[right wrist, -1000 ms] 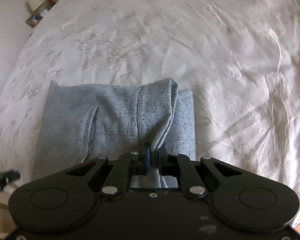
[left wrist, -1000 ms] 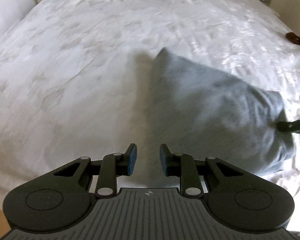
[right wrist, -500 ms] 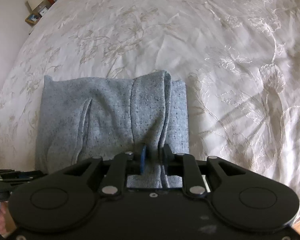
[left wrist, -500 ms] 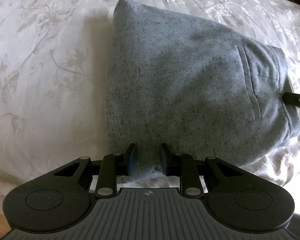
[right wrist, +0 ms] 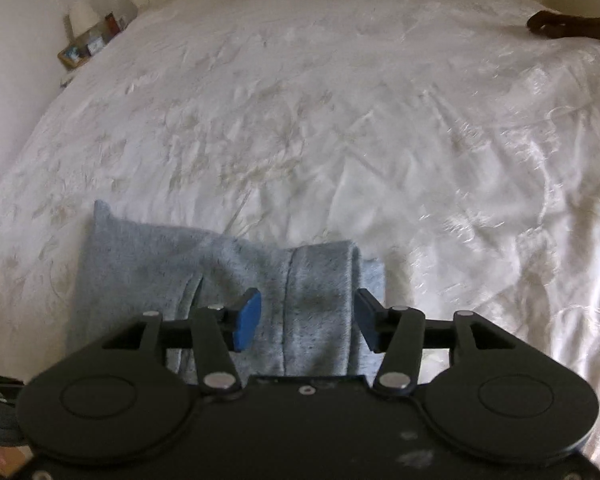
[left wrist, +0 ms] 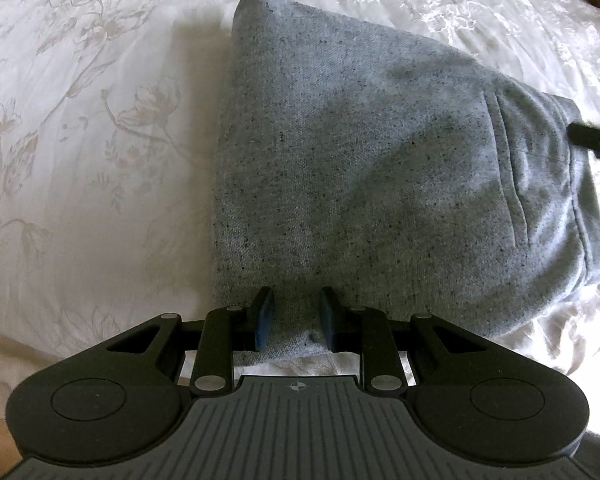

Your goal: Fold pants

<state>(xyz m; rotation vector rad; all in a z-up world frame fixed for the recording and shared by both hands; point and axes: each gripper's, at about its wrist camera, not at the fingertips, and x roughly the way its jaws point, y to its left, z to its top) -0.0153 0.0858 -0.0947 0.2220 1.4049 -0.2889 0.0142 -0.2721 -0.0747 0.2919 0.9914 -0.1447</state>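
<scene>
My right gripper (right wrist: 307, 322) has just been opening; a second ago its jaws pinched the waistband fold, and now they stand wide with the pants (right wrist: 228, 280) lying loose between them, the pads clear of the cloth; I read that as the fold being set down and released, so the task looks close to done. My left gripper (left wrist: 292, 320) has come down over the near corner of the bundle; its jaws are narrow with a bit of grey cloth between the blue pads (left wrist: 264, 316), yet a sliver of gap shows on each side, so I judge it is not clamping. The pants sit as a compact grey bundle near the front edge of the bed (right wrist: 340, 120), toward its left side; the pocket seam faces up and the right side bulges a little. Beyond the bundle the bed is open white cover all the way back; a dark brown thing (right wrist: 568, 26) lies well apart at the far right corner; a shelf (right wrist: 88, 46) stands off the far left edge.
</scene>
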